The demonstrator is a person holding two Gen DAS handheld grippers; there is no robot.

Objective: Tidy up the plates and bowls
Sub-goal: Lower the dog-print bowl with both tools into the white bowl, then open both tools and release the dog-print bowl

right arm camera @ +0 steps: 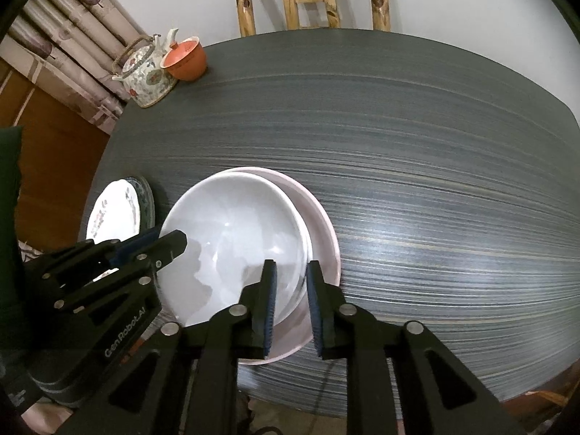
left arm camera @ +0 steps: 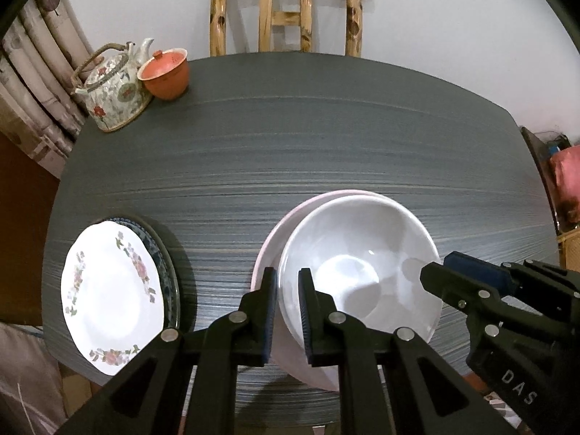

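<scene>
- The left gripper points steeply down at the near-left rim of the white bowl. It is clenched on that rim, with 1 finger inside the bowl and the other against its outer wall.
- The right gripper straddles the same bowl's rim on the opposite side. 1 finger is over the bowl's inside and the other is outside. A sliver of the bowl's interior shows between the inner pad and the rim, so these fingers look released rather than pinching.
- From the left wrist view, the right gripper's tip lies at the bowl's right edge, across the bowl from the left fingers.
- The white bowl sits nested in a wider pink bowl. It is shifted off-centre, so a crescent of pink shows beyond and to the outer side of each gripper's fingers.
- Both bowls rest on the dark streaked table, near its front edge and directly under the 2 pairs of fingers.
- Left of the left fingers, apart from the bowls, a white floral plate lies on top of a blue-patterned plate. Only the lower plate's right edge shows.
- Far beyond the fingers, at the table's back-left corner, a flowered teapot touches a red lidded cup.
- Straight ahead past the table's far edge stands a wooden chair against a pale wall.
</scene>
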